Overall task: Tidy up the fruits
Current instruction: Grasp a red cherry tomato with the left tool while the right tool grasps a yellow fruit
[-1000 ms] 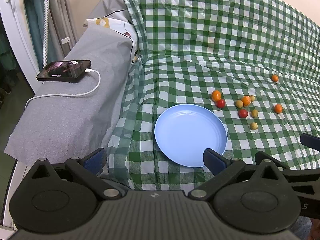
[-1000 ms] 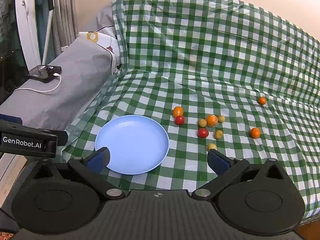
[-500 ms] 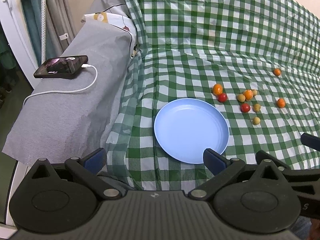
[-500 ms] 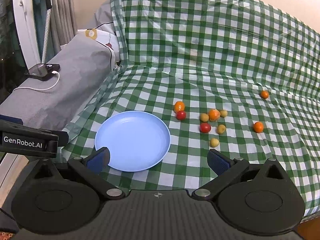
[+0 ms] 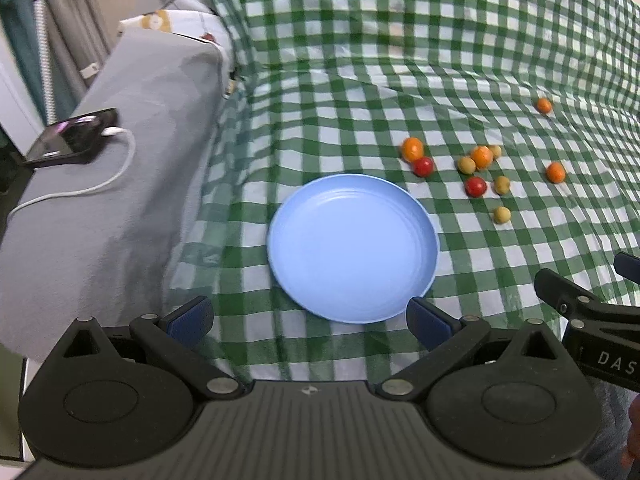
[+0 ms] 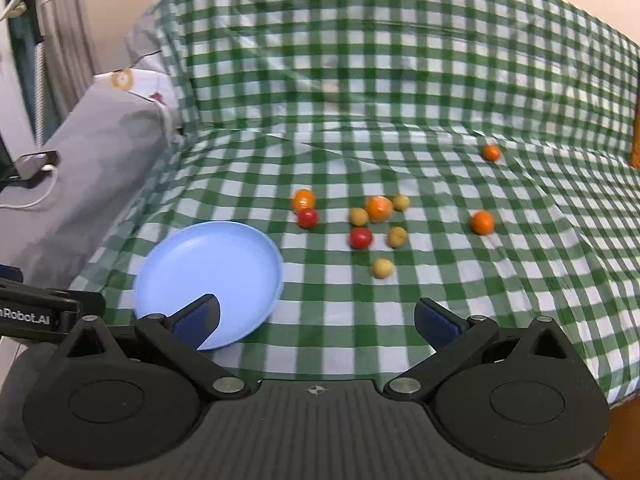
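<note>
An empty light-blue plate (image 5: 352, 248) (image 6: 208, 276) lies on the green checked cloth (image 5: 360, 80) (image 6: 400, 120). To its right sit several small fruits: orange ones (image 5: 412, 149) (image 6: 303, 199), red ones (image 5: 475, 187) (image 6: 361, 237) and yellow ones (image 5: 502, 215) (image 6: 383, 268). Two more orange fruits (image 6: 482, 222) (image 6: 491, 153) lie farther right. My left gripper (image 5: 308, 316) stands open just before the plate's near rim. My right gripper (image 6: 316, 318) is open too, empty, its left fingertip (image 6: 198, 318) over the plate's near edge.
A grey cushion (image 5: 100, 200) borders the cloth on the left, with a black phone (image 5: 72, 136) and its white cable (image 5: 100, 184) on top. Curtains (image 5: 60, 20) hang at far left. The right gripper's body (image 5: 592, 320) shows at the left view's right edge.
Both grippers have moved forward and to the right; the plate and fruits sit lower-left and larger in the right wrist view. Nothing was grasped and the fruits have not moved.
</note>
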Demonstrator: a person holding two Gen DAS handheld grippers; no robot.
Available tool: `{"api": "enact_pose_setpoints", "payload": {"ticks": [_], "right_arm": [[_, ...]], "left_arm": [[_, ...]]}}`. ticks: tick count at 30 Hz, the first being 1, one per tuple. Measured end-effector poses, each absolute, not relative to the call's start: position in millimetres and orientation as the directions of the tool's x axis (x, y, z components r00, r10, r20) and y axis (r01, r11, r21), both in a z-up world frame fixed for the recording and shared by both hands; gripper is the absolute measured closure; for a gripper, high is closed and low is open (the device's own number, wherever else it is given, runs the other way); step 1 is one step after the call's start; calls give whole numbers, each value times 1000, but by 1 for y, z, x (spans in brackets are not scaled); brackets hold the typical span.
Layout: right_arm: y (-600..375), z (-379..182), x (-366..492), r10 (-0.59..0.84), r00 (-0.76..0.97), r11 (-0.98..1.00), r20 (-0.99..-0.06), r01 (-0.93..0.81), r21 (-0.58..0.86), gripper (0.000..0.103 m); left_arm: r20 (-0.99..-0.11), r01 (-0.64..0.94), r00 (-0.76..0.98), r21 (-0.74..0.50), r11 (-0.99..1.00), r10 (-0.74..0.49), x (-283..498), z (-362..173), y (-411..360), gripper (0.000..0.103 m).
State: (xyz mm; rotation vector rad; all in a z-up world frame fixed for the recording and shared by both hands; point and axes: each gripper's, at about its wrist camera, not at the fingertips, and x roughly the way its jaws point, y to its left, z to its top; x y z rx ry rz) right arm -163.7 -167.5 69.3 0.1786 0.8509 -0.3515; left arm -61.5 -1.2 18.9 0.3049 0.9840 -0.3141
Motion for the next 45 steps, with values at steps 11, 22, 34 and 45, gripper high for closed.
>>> {"api": "enact_pose_setpoints", "payload": {"ticks": [11, 22, 34, 45], "right_arm": [[-235, 21, -165, -320, 563, 873, -762, 488, -6, 0], [-290, -49, -109, -301, 542, 875, -784, 484, -1, 0], [-296, -104, -65, -258, 552, 913, -793, 407, -15, 26], [-286, -89, -74, -234, 580, 939, -780, 343, -26, 76]], "left_arm": [[-847, 503, 499, 108, 858, -186, -13, 0, -77, 0], [-887, 566, 435, 134, 814, -156, 90, -61, -169, 0], [-941, 579, 315, 86, 811, -126, 153, -125, -226, 9], [-922, 616, 287, -28, 787, -258, 141, -121, -226, 72]]}}
